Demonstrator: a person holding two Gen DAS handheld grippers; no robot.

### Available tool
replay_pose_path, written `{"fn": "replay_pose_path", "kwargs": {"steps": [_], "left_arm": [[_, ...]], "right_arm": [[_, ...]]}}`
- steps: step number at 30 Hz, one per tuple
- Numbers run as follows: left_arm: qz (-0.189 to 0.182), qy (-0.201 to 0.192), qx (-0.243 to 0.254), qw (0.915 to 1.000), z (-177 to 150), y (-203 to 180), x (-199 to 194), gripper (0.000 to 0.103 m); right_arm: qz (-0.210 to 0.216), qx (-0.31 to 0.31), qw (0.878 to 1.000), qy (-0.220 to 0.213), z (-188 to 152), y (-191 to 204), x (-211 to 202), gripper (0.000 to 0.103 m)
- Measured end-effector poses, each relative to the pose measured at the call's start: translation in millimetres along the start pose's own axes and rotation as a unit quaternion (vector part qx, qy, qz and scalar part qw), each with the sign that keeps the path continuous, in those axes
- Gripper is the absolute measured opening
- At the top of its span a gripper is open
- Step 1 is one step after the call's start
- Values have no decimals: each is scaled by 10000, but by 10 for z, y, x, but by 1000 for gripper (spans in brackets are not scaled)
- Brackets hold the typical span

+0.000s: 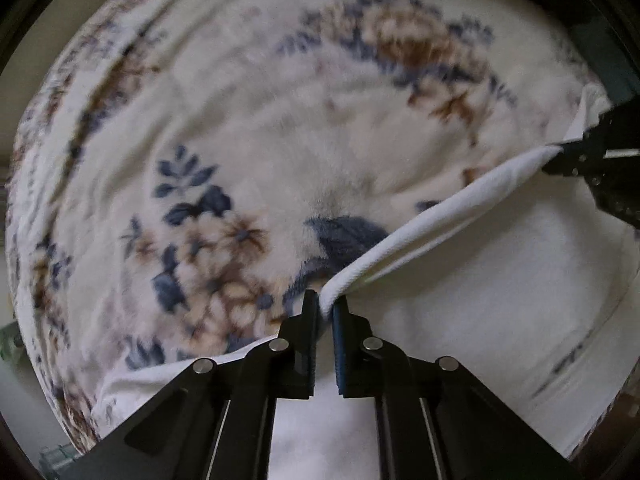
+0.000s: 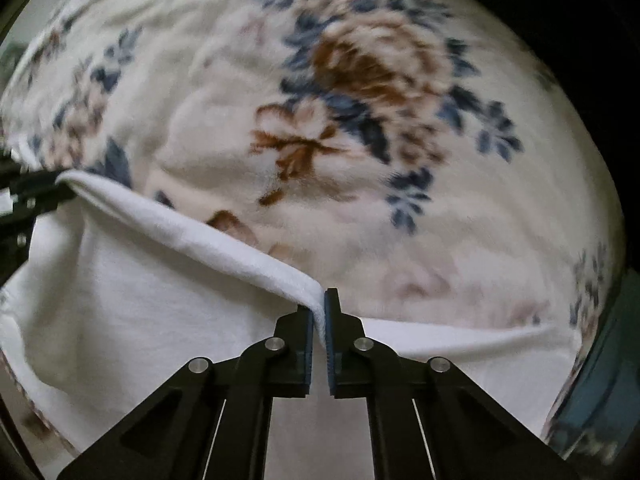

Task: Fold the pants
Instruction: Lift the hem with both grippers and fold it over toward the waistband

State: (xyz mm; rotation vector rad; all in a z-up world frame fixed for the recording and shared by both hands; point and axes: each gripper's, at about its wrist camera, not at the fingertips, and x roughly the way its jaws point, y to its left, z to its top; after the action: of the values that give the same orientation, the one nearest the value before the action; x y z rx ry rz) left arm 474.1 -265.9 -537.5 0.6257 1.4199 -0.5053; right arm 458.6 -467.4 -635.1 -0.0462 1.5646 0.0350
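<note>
White pants (image 1: 500, 280) lie on a floral blanket, and their thick hemmed edge (image 1: 440, 216) is stretched taut between my two grippers. In the left wrist view my left gripper (image 1: 326, 306) is shut on one end of that edge, pinching a fold of white cloth between its pads. The right gripper (image 1: 560, 156) shows at the right border, clamped on the other end. In the right wrist view my right gripper (image 2: 319, 312) is shut on the white pants (image 2: 140, 300), and the edge (image 2: 192, 236) runs up-left to the left gripper (image 2: 60, 186).
A fluffy cream blanket (image 1: 260, 128) with blue and brown flowers (image 2: 372, 76) covers the surface under the pants. Dark teal furniture (image 1: 604, 52) shows at the upper right of the left view, and a dark teal edge (image 2: 600, 400) sits at the lower right of the right view.
</note>
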Motion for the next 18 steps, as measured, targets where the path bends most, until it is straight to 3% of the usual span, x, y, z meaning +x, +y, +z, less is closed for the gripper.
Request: {"fn": "replay_pose_path", "kwargs": {"steps": [4, 6, 8, 9, 13, 18], "left_arm": [[-21, -245, -599, 9979, -227, -96, -445, 4], [-72, -292, -1067, 9938, -366, -326, -667, 4], [-200, -331, -1561, 9870, -668, -449, -919, 4], [-244, -331, -1700, 9846, -694, -545, -896, 4], [-513, -191, -2315, 9713, -1368, -956, -994, 4], [-838, 280, -2744, 9576, -2007, -1297, -674, 4]], "right_arm": [[39, 391, 9987, -331, -299, -46, -397, 5], [128, 534, 9973, -480, -488, -34, -587, 5], [248, 685, 9952, -655, -881, 172, -959, 4], [295, 751, 9941, -729, -1087, 228, -1108, 4], [422, 978, 9912, -781, -1835, 703, -1379, 4], [344, 1035, 9936, -294, -2765, 1049, -1251, 5]]}}
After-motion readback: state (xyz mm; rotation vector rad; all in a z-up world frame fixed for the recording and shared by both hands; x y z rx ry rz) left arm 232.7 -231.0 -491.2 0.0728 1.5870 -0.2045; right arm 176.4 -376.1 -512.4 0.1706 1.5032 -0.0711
